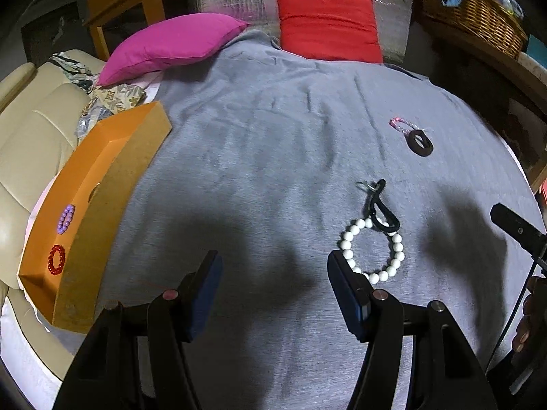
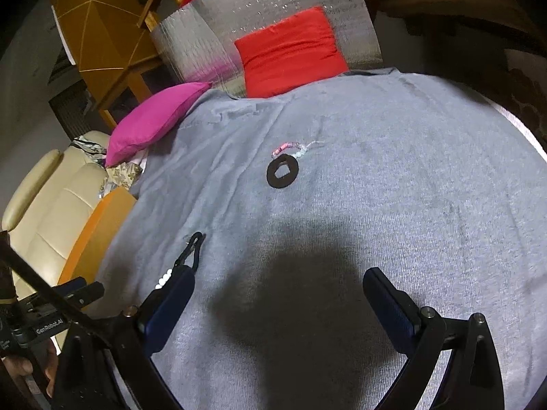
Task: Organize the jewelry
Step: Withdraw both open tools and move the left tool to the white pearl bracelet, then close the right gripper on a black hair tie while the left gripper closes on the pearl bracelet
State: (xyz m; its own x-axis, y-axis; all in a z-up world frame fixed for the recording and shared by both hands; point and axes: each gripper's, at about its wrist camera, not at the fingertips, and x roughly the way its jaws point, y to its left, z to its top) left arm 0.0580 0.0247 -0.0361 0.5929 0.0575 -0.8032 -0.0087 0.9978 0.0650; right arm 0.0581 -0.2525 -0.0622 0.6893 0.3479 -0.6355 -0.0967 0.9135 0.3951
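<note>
Blue pads of the left gripper gape wide, holding nothing; the white bracelet lies just beyond its right finger, touching it, with a black cord crossing its far side. The right gripper is equally wide and empty, the black ring well ahead between its fingers. Closing now would likely miss the beads or snag the cord. Left of the fingers stands the orange box; open blanket lies ahead.
</note>
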